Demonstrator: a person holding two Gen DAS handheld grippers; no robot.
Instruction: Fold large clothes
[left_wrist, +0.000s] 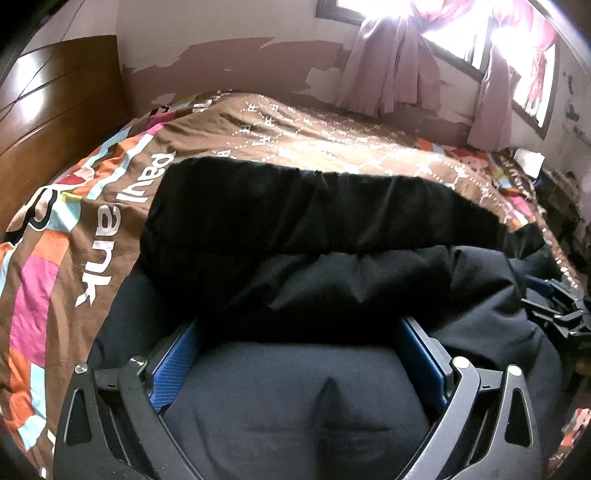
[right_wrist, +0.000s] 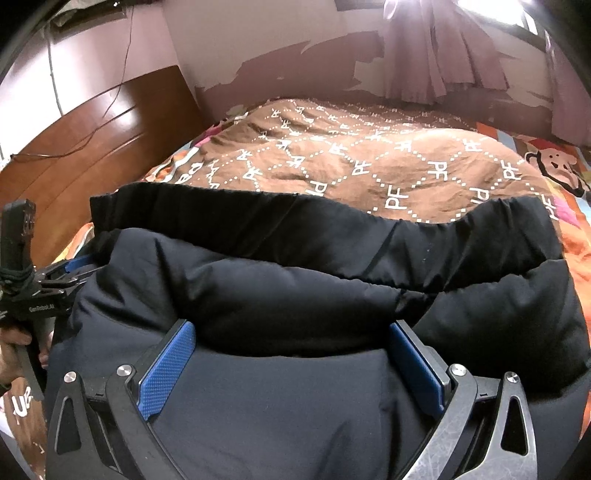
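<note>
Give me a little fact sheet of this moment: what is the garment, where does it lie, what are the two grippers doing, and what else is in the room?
garment: dark padded jacket, bulky, partly folded
surface: bed with a brown patterned bedspread
left gripper: wide open, puffy fabric bulging between its blue pads
right gripper: wide open, same contact with the fabric
behind the bed: wooden headboard, peeling wall, purple curtains at a bright window
</note>
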